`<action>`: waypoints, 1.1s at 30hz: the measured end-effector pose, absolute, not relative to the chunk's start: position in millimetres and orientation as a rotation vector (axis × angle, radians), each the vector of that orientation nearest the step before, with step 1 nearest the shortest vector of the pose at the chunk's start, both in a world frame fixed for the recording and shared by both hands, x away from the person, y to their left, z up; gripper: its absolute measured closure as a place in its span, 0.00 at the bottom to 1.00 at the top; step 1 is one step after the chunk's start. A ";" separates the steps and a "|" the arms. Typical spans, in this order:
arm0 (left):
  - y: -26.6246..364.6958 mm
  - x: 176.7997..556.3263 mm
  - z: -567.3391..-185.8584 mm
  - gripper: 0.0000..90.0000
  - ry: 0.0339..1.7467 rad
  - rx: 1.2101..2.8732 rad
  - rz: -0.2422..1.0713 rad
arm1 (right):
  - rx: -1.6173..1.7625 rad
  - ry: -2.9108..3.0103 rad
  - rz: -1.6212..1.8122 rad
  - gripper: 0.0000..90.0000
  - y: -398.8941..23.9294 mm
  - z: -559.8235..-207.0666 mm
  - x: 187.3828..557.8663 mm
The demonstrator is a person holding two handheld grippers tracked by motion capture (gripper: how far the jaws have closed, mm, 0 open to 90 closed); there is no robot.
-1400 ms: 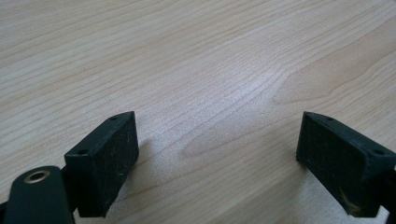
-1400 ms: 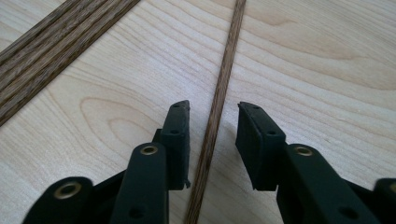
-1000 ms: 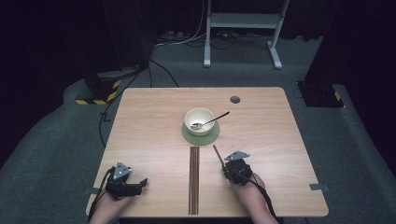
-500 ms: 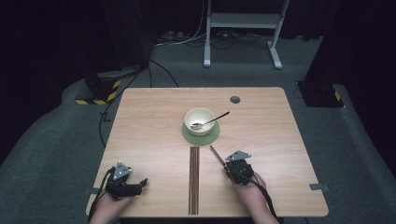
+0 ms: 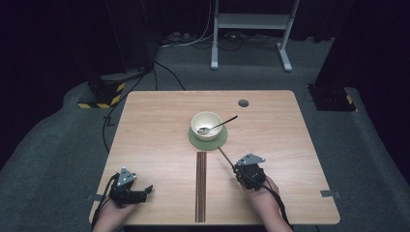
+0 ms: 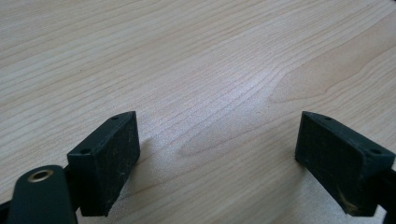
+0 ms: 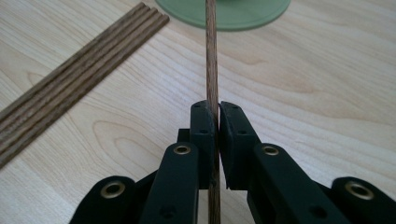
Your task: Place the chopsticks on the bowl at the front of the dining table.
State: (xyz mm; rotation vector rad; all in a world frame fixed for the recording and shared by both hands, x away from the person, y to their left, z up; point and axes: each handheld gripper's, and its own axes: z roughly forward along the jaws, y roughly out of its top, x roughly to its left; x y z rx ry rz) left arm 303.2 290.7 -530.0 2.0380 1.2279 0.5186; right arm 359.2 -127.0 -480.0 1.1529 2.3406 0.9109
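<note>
— Looking at the right gripper (image 7: 215, 112), what did it have?

— Its jaws were pinched tight on one thin wooden stick (image 7: 211, 56) — dark brown, straight, with a fine grain running its length. In the right gripper view the stick ran up from between the jaws toward the green coaster (image 7: 261, 14), its far end reaching over the coaster's near edge.

— And from the high view?

— That stick (image 5: 225, 157) slanted from the right gripper (image 5: 238, 169) up and left toward the coaster (image 5: 193, 141), held near the middle of the table (image 5: 300, 145), right of centre.

— Were there others like it?

— Yes, a neat row of matching sticks (image 5: 200, 186) lay side by side on the table, just left of the held one, running from below the coaster to the near edge.

— Any containers?

— One cream bowl (image 5: 206, 124) stood on the coaster, with a metal spoon (image 5: 218, 126) in it, handle resting over the rim and pointing right and away.

— And the left gripper (image 5: 145, 191)?

— It sat at the near left corner, jaws spread wide, with bare wood between its pads (image 6: 112, 158).
</note>
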 end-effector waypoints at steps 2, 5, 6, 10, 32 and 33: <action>289.7 303.8 -530.4 0.11 1.229 2.040 0.518 | 1.149 2.333 0.920 0.94 -126.8 -476.2 359.5; 289.2 304.0 -530.5 0.09 1.237 2.042 0.522 | 1.144 2.324 0.934 0.94 -126.7 -471.5 360.2; 289.4 304.3 -530.4 0.09 1.235 2.045 0.516 | 1.135 2.321 0.932 0.94 -126.9 -470.1 360.2; 288.9 305.2 -530.5 0.06 1.243 2.048 0.512 | 1.132 2.311 0.940 0.94 -127.4 -466.6 360.6; 288.5 305.7 -530.8 0.04 1.239 2.052 0.508 | 1.108 2.275 0.940 0.94 -115.4 -431.5 400.2; 288.7 305.7 -530.8 0.04 1.237 2.053 0.506 | 1.115 2.278 0.937 0.94 -114.4 -431.3 402.3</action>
